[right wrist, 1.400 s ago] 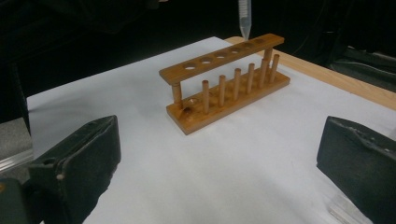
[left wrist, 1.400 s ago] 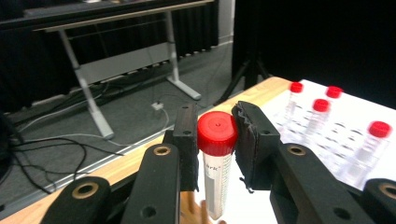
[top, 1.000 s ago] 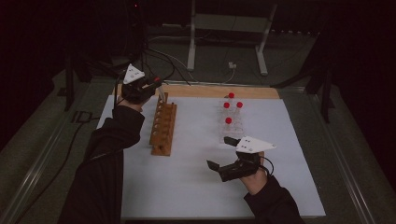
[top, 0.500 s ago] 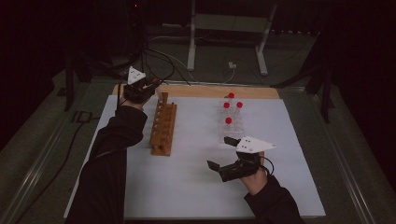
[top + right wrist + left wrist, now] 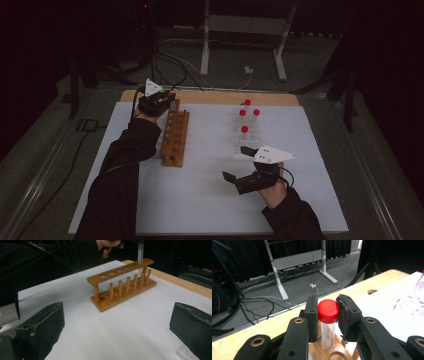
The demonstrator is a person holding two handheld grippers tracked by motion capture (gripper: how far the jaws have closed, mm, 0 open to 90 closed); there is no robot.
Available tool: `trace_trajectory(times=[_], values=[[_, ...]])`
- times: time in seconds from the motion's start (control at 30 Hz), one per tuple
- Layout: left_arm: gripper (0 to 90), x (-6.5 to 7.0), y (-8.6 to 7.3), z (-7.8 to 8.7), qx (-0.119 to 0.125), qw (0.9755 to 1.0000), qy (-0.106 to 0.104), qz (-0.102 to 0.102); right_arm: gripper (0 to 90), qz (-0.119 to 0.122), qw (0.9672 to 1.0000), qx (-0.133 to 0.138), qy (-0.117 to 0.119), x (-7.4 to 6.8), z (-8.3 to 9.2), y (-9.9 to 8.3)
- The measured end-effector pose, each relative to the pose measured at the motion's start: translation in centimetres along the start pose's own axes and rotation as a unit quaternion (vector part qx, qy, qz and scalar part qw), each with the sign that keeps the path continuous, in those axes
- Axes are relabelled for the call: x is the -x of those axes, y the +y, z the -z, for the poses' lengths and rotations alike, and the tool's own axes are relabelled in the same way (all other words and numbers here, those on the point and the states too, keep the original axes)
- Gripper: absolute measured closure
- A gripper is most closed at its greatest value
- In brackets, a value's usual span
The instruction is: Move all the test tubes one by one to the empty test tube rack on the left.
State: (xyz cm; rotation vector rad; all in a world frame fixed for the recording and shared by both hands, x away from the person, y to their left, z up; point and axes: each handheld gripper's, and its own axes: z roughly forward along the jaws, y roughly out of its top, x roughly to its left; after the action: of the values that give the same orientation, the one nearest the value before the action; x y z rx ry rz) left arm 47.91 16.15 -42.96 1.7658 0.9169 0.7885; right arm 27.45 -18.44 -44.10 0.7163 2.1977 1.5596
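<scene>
A clear tube with a red cap (image 5: 328,310) is clamped just under its cap between the two black jaws of the left gripper (image 5: 327,315). The tube is held upright, and its lower end is set into the hole at the far end of the wooden rack (image 5: 175,137); in the right gripper view the tube's tip (image 5: 140,252) is seen passing through the top board of the rack (image 5: 122,285) at that end. The other holes of the top board are seen empty. The rack is placed on the left part of the white sheet (image 5: 210,200), lengthwise from near to far, with the bare wooden table edge (image 5: 215,97) just beyond it. A clear stand holding red-capped tubes (image 5: 247,120) is set to the right of the rack, well apart from it, toward the far side of the sheet. Nearer, on the right, the right gripper (image 5: 239,165) is held over the sheet with its jaws spread wide and nothing between them.
</scene>
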Motion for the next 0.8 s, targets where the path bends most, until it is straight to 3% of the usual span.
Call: trace_trajectory(times=[0.3, 0.8], values=[[72.1, 0.2, -1.2, -0.8, -0.021, 0.9998, -0.001, -0.004, 0.0, -0.001, 1.0000, -0.001, 0.000, 0.0, 0.0, 0.0], [71.6, 0.2, -1.2, -1.0, -0.034, 0.9994, -0.002, -0.003, 0.0, -0.005, 1.0000, 0.001, 0.000, 0.1, 0.1, 0.0]])
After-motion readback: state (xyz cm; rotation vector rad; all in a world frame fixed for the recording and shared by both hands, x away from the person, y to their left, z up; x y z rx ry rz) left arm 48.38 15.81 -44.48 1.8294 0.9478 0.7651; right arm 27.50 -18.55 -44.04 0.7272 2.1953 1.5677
